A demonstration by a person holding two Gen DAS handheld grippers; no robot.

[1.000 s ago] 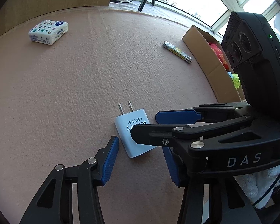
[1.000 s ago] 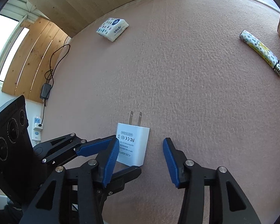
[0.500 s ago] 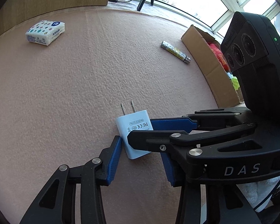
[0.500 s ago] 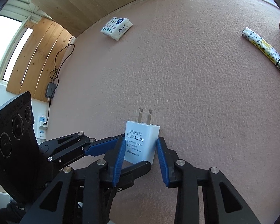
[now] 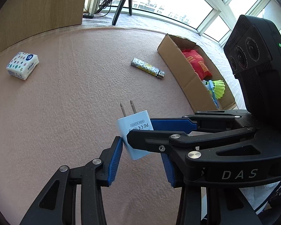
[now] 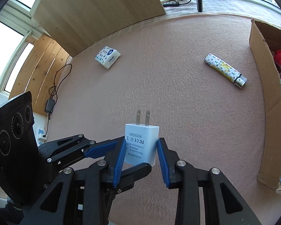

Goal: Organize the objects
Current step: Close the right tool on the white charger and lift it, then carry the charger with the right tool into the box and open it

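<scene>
A white AC adapter [image 6: 141, 144] with two prongs pointing away is clamped between the blue pads of my right gripper [image 6: 141, 147], which is shut on it and holds it just above the pink mat. In the left wrist view the adapter [image 5: 134, 127] hangs at the tips of my left gripper [image 5: 141, 153], which is open; its left pad [image 5: 115, 159] is against the adapter's edge. The right gripper's fingers [image 5: 170, 124] cross in from the right. A patterned lighter [image 6: 224, 70] and a tissue pack [image 6: 107, 57] lie farther out on the mat.
An open cardboard box [image 5: 178, 60] stands at the mat's right edge, holding a red packet [image 5: 196, 63] and a yellow-green shuttlecock [image 5: 218, 87]. A tripod [image 5: 121, 3] stands by the windows beyond. A wooden panel [image 6: 95, 13] and a cable [image 6: 60, 78] border the far left.
My right gripper went from open around the adapter to shut on it and has raised it off the mat. The left gripper stayed open and rose alongside.
</scene>
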